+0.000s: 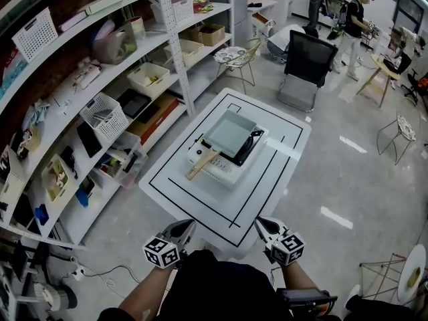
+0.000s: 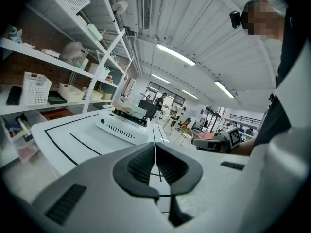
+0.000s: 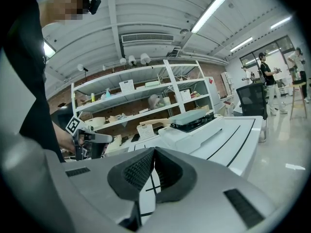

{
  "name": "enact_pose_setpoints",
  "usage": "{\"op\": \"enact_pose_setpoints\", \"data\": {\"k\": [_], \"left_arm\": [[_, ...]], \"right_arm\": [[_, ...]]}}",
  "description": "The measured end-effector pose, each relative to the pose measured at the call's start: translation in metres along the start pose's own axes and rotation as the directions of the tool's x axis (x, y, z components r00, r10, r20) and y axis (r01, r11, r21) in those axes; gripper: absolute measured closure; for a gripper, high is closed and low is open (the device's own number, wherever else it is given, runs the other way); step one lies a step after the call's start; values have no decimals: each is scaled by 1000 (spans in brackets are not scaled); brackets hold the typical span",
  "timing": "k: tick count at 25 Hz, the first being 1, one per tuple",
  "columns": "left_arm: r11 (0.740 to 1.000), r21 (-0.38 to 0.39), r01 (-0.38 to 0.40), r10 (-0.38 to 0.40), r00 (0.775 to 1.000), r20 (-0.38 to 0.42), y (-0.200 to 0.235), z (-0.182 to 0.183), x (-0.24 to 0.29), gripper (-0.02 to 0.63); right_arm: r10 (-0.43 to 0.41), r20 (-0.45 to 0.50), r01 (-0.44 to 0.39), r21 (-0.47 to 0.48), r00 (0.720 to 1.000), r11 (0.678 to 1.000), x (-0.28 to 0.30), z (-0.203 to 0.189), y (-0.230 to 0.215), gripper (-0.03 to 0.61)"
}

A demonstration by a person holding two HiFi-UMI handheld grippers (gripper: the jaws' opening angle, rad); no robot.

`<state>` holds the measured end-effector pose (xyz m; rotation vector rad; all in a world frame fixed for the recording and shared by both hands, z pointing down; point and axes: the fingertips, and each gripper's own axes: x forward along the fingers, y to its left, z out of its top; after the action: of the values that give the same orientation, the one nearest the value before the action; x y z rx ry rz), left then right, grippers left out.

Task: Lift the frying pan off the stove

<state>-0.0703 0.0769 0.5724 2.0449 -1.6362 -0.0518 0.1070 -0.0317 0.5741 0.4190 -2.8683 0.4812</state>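
A square grey frying pan (image 1: 229, 134) with a wooden handle (image 1: 200, 164) sits on a white portable stove (image 1: 221, 169) in the middle of a white table (image 1: 200, 206); the handle points toward me and to the left. My left gripper (image 1: 180, 231) and right gripper (image 1: 263, 227) hover at the table's near edge, well short of the stove. Both are shut with nothing between the pads. In the left gripper view the pan (image 2: 130, 110) lies far ahead of the closed tips (image 2: 154, 145). The right gripper view shows the pan (image 3: 192, 116) beyond its closed tips (image 3: 154, 150).
Tall white shelving (image 1: 134, 79) with baskets and boxes runs along the left. A black office chair (image 1: 306, 62) stands past the table's far end. Wire chairs (image 1: 239, 59) and people (image 1: 351, 22) are farther back. Cables (image 1: 100, 273) lie on the floor at lower left.
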Motion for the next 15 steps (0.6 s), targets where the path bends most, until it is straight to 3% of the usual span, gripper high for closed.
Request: {"op": "enact_pose_setpoints", "data": {"k": [15], "left_arm": [[1000,10,23,-22,999,-49,78,44,21,603]], "right_arm": [[-78,-13,78,-13,997,997,43,16,-9,554]]}}
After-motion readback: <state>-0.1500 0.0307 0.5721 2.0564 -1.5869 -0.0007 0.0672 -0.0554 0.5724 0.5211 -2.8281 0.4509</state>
